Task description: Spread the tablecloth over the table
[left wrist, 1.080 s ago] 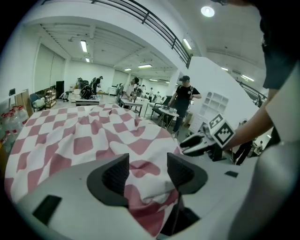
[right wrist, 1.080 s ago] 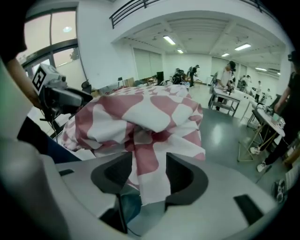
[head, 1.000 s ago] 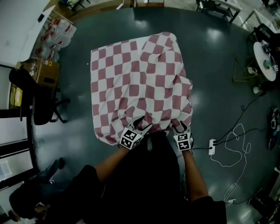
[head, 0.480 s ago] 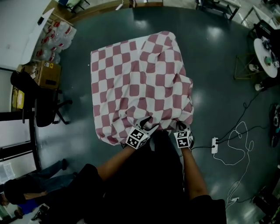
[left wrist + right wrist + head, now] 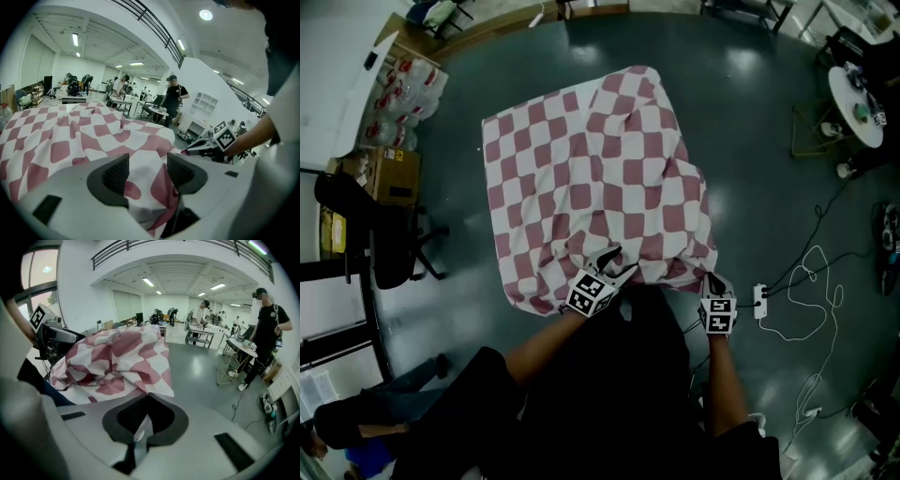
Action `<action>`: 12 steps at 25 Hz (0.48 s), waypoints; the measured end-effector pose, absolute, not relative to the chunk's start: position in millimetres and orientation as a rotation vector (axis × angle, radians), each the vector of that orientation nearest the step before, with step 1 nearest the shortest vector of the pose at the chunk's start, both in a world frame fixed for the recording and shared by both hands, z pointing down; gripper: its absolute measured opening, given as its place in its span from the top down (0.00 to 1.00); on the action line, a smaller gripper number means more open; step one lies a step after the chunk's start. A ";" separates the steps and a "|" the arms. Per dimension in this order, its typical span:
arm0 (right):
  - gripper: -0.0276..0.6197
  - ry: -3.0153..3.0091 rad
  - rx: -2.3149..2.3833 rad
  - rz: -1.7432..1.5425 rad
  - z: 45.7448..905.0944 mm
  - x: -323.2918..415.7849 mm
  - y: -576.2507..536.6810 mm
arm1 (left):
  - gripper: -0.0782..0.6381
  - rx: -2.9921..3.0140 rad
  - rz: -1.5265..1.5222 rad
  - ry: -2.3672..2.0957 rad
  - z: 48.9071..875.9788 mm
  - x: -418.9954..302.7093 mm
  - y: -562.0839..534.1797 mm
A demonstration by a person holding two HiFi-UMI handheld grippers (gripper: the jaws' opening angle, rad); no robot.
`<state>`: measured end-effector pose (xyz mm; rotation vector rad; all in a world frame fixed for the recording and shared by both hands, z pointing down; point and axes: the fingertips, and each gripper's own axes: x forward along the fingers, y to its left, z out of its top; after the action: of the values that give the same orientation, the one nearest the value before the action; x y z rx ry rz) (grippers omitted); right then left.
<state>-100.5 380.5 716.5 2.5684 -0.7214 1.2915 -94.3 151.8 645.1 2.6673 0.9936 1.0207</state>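
A red-and-white checked tablecloth (image 5: 591,178) lies rumpled over the table, its near edge bunched up in front of me. My left gripper (image 5: 614,265) sits at the middle of that near edge. In the left gripper view its jaws (image 5: 147,166) stand apart with a fold of cloth (image 5: 70,136) lying loosely between them. My right gripper (image 5: 712,279) is at the near right corner. Its jaws (image 5: 147,399) are shut, with a thin strip of the cloth (image 5: 122,357) pinched between the pads. The table itself is hidden under the cloth.
A black office chair (image 5: 380,225) and a cardboard box (image 5: 394,173) stand to the left. On the floor to the right lie a power strip (image 5: 759,302) and a white cable (image 5: 811,300). A round white table (image 5: 853,103) is far right. A person (image 5: 267,324) stands nearby.
My right gripper has closed on the cloth's near edge and slid right to the corner, drawing the edge out. The left gripper has barely moved.
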 end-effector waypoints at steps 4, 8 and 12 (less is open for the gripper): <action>0.93 -0.553 2.641 1.359 720.3 -125.9 430.4 | 0.54 2.662 1.024 1.028 644.2 -94.9 150.4; 0.93 -0.401 2.709 1.418 729.2 -146.0 473.3 | 0.54 2.653 1.029 1.064 645.2 -97.3 152.0; 0.93 -0.230 2.755 1.452 737.3 -152.3 512.4 | 0.54 2.644 1.035 1.080 645.8 -100.9 155.2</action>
<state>-152.3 512.4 737.3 2.7554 -0.2296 1.4515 -100.9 155.2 645.8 2.6442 1.0803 1.0346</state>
